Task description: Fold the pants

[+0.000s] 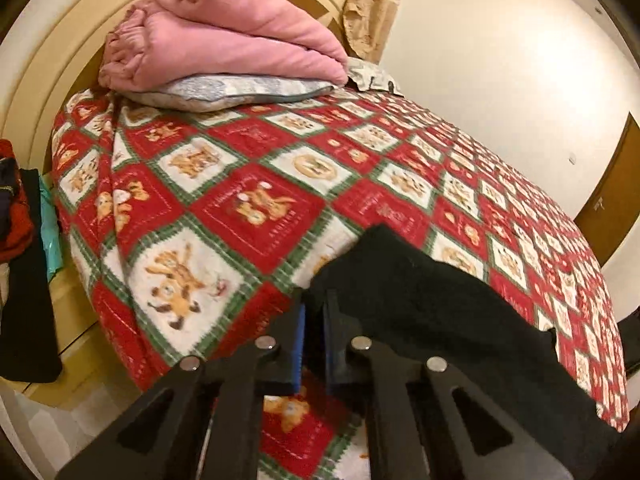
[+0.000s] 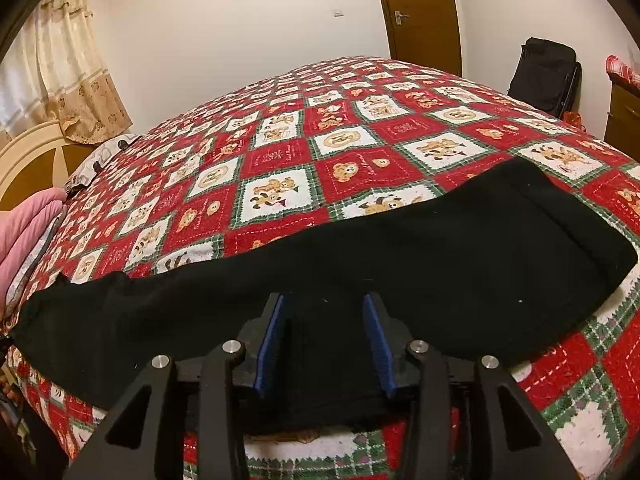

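Observation:
Black pants [image 2: 400,248] lie stretched across the near side of the bed, on a red, white and green bear-print quilt [image 2: 280,160]. My right gripper [image 2: 324,300] is over their near edge. Its blue pads stand apart, with black cloth lying loosely between them. In the left wrist view the pants [image 1: 420,300] run off to the right. My left gripper [image 1: 314,304] is shut on their left end, with black cloth pinched between the nearly touching pads and raised a little off the quilt [image 1: 248,200].
A folded pink blanket [image 1: 224,44] lies on a grey pillow [image 1: 224,92] by the cream headboard [image 1: 48,60]. Dark and red clothes [image 1: 16,200] hang beside the bed at the left. A black suitcase [image 2: 544,72] and a brown door [image 2: 420,12] are beyond the far side.

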